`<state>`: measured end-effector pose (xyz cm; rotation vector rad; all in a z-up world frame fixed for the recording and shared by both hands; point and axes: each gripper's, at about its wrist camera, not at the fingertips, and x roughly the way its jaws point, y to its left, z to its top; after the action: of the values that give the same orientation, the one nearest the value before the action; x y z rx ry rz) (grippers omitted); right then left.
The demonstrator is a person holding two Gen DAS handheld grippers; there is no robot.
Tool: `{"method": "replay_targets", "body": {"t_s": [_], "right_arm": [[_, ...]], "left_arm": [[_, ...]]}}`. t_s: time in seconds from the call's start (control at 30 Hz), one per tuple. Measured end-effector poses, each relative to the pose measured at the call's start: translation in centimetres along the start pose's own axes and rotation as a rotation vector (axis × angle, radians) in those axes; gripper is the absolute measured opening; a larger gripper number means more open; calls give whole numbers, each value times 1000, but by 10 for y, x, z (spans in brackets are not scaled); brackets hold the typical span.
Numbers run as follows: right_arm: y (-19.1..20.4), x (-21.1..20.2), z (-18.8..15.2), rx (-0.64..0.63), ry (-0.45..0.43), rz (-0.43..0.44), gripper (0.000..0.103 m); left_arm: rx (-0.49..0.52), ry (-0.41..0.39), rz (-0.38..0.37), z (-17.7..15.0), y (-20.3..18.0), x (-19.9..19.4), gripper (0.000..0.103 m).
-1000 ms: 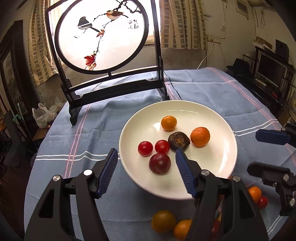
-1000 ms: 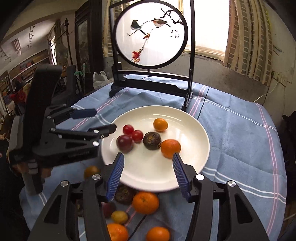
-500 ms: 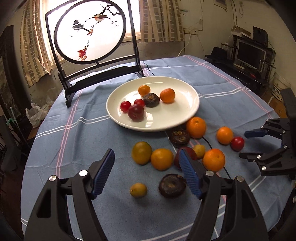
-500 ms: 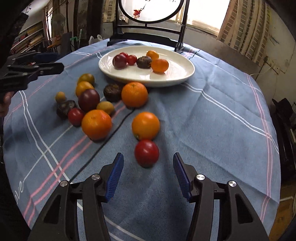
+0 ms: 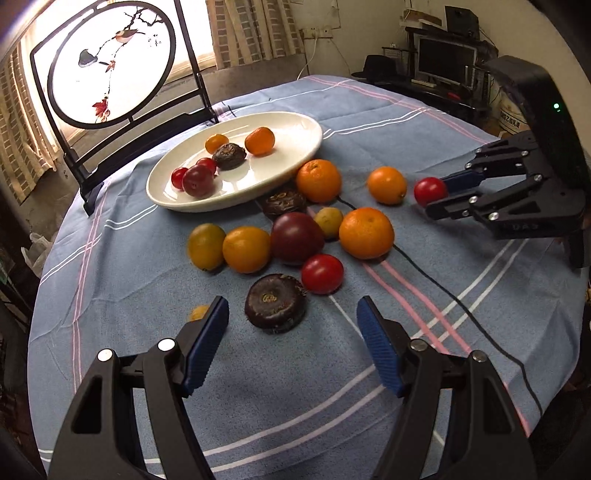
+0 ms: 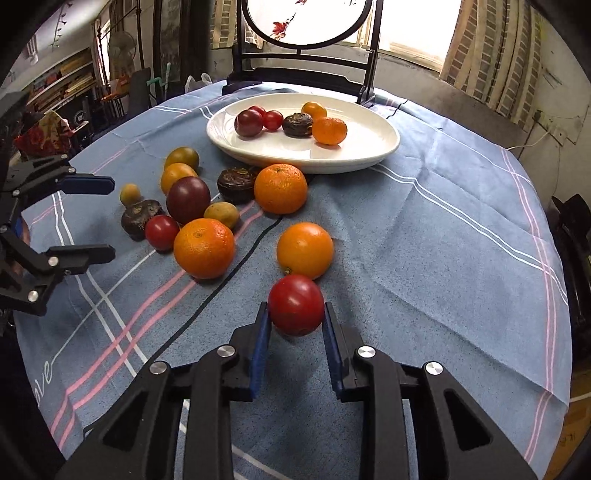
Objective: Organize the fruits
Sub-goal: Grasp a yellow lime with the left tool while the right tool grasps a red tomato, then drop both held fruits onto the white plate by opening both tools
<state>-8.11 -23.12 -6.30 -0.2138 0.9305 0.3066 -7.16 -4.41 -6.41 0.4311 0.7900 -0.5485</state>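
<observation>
A white plate (image 5: pixel 295 127) (image 6: pixel 373 147) holds several small fruits. More fruit lies loose on the blue cloth in front of it: oranges, tomatoes, dark fruits. My right gripper (image 6: pixel 295 314) is closed on a red tomato (image 6: pixel 295 304) (image 5: pixel 428 190) resting on the cloth, with an orange (image 6: pixel 304 249) just beyond it. My left gripper (image 5: pixel 291 314) is open and empty, low over the cloth. A dark brown fruit (image 5: pixel 275 301) lies just ahead between its fingers. A red tomato (image 5: pixel 321 273) sits just past it.
A round painted screen on a black stand (image 5: pixel 110 66) (image 6: pixel 306 22) stands behind the plate. A thin black cable (image 5: pixel 443 288) runs across the cloth among the fruit. The table's edge curves around near both grippers. Furniture and a monitor (image 5: pixel 445 61) stand beyond the table.
Both grippers pulled back from the plate toward the near fruit. My right gripper came down around the red tomato and closed on it. My left gripper dropped lower toward the dark fruit.
</observation>
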Motion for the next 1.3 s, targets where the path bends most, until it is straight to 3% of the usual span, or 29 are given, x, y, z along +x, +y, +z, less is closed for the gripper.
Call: {"method": "replay_targets", "body": {"t_s": [0.27,0.43,0.53,0.7,0.8,1.0,1.3], "right_arm": [[5,-4,0,-3,-11,21,28],[2,-12,2,8,-26,17,28],[1,-17,2,20,-35,19,28],[5,-15,1,13,-23,25,28],[5,-14,4,18,-30,29,28],[11,-18,20,-11,-63,36,28],[9,-34,92,-33,-220,19,28]], "left_arm": [[-59,-1,33,-22,47,-11,70],[-113,50,61,-18,72,10,67],[-111,83,38,-15,72,27,59],[-136,97,-22,-8,75,36,25],[-135,92,-39,-10,72,33,25],[-149,22,-16,6,70,10,25],[-217,-137,97,91,83,-15,25]]}}
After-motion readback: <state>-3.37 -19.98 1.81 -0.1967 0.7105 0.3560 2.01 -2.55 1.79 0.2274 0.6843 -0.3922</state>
